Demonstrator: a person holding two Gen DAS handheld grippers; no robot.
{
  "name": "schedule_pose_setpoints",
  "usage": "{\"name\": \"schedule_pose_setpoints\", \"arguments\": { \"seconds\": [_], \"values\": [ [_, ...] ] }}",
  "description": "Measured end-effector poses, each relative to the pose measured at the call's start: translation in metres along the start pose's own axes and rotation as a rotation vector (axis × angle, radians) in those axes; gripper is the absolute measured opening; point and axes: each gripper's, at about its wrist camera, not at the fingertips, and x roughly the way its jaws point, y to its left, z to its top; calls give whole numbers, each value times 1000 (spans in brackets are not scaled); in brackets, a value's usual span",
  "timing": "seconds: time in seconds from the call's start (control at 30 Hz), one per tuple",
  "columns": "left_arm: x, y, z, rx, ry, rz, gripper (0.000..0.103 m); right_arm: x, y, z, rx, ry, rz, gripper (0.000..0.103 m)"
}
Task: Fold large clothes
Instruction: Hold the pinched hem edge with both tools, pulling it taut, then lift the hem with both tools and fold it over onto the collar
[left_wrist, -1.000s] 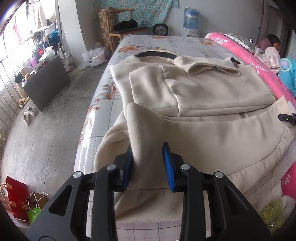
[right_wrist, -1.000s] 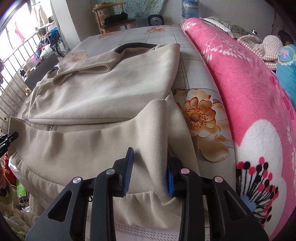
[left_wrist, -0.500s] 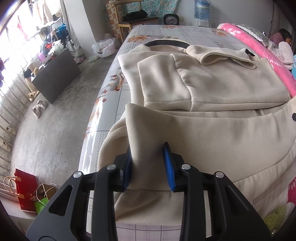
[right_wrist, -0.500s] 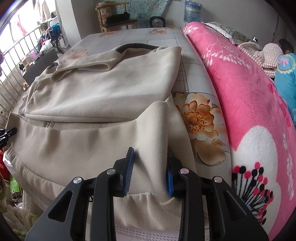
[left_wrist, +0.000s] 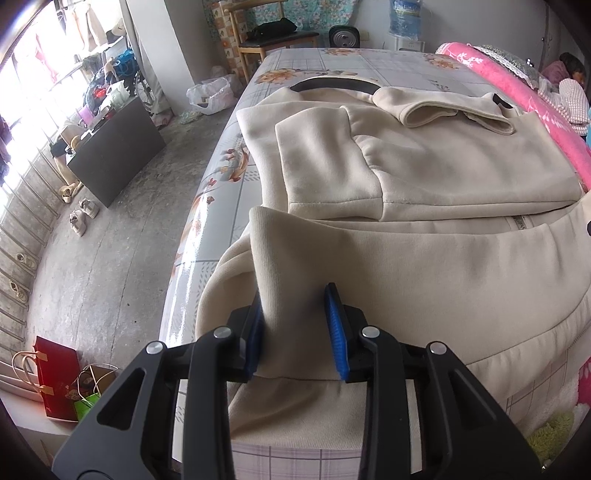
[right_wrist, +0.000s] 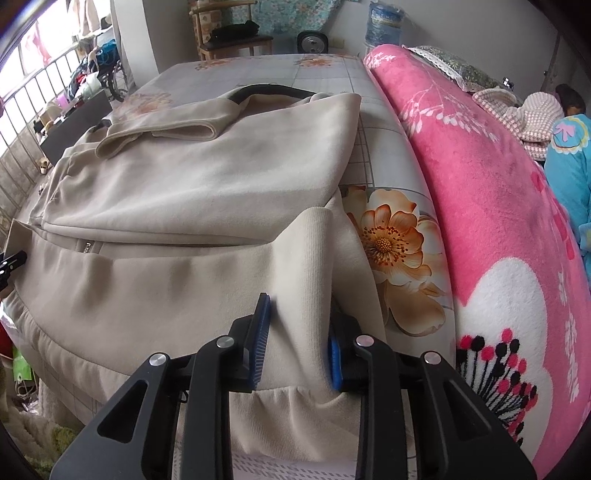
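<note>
Bed (left_wrist: 332, 61) with floral checked cover fills both views, running toward 12 o'clock. Blanket (right_wrist: 491, 206), pink with white and black flower print, lies along the bed's edge at 3 o'clock in the right wrist view, just beside the jacket. Jacket (left_wrist: 424, 173), cream fleece, lies spread on the bed at centre; its dark collar (left_wrist: 334, 85) points to 12 o'clock, one sleeve (left_wrist: 454, 114) is folded across the chest, and a zipper pull (left_wrist: 519, 222) shows under the folded upper layer. The jacket's bottom band is lifted off the cover toward 6 o'clock and drawn between both tools. Left gripper (left_wrist: 295, 325) is clamped on the hem corner at 6 o'clock of its view, blue pads pressing a raised ridge of cloth. Right gripper (right_wrist: 297, 332) is clamped likewise on the opposite hem corner, cloth standing in a ridge between its pads, next to an orange flower print (right_wrist: 391, 240) at 2 o'clock. Concrete floor (left_wrist: 122, 229) lies at 9 o'clock in the left view, with a dark cabinet (left_wrist: 114, 155), shoes (left_wrist: 83, 218), and a red bag (left_wrist: 57, 384) at 8 o'clock. Chair (left_wrist: 273, 40) stands past the bed at 12 o'clock.
</note>
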Motion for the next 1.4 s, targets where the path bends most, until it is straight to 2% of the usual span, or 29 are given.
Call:
{"name": "schedule_pose_setpoints", "arguments": {
  "seconds": [0.93, 0.97, 1.07, 1.1, 1.2, 1.33, 1.4],
  "values": [
    [1, -3, 1, 19, 3, 24, 30, 3, -2, 0, 11, 7, 3, 27],
    [1, -3, 1, 20, -3, 23, 29, 1, -1, 0, 11, 0, -4, 24],
    [-6, -1, -5, 45, -46, 30, 11, -13, -2, -4, 39, -35, 9, 9],
    [-12, 2, -7, 44, -72, 21, 7, -19, -3, -5, 48, -50, 14, 7],
    [-43, 19, -18, -9, -149, -52, 6, -52, -3, -14, 64, -122, 37, 6],
    [-94, 22, -29, 37, -263, -38, 5, -101, 6, -18, 53, -237, 38, 6],
    [-115, 23, -23, 44, -308, -37, 5, -120, 4, -11, 67, -293, 54, 6]
  ]
}}
